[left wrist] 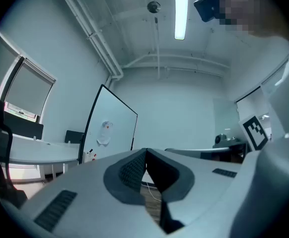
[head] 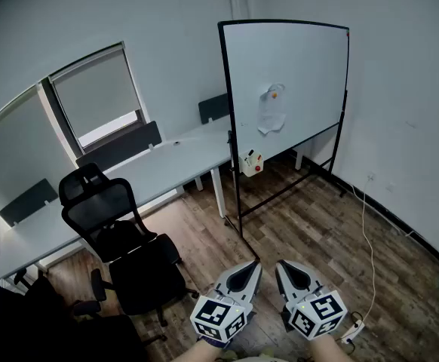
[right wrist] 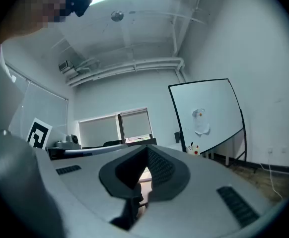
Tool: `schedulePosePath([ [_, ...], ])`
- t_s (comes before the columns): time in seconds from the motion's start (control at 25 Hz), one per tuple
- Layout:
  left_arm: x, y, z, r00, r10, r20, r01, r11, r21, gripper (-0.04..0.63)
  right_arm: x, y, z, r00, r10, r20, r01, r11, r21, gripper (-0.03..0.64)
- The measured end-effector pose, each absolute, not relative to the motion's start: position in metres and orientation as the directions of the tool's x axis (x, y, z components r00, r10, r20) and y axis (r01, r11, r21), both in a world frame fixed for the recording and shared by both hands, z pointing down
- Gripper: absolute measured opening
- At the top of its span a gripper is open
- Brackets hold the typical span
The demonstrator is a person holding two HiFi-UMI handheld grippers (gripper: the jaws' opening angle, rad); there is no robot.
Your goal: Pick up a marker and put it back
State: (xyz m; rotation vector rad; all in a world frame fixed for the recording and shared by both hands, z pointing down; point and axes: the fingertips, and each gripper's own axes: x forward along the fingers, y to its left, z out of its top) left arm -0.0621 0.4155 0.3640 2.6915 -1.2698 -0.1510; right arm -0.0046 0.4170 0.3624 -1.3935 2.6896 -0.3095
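Office w/ wood floor (head: 317, 225); whiteboard (head: 287, 74) stands ahead of us. Holder (head: 253, 164) at its lower-left edge has the marker (head: 250, 154) upright inside. Our left tool (head: 256, 265) & right tool (head: 280, 265): jaws together, empty, well apart from holder.

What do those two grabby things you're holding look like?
The left gripper and right gripper are light grey and pointed like beaks, with dark grey bumpy pads inside. Each carries a white cube printed with black square markers.
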Motion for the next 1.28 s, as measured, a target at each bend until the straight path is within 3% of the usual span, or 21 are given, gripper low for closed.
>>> schedulePosePath([
  [1.28, -0.013, 0.412, 0.375, 0.607, -0.794, 0.021, -0.788, -0.599, 0.141, 0.012, 0.048, 0.412, 0.359, -0.606, -0.793, -0.060, -0.756, 0.597, -0.269, 0.012],
])
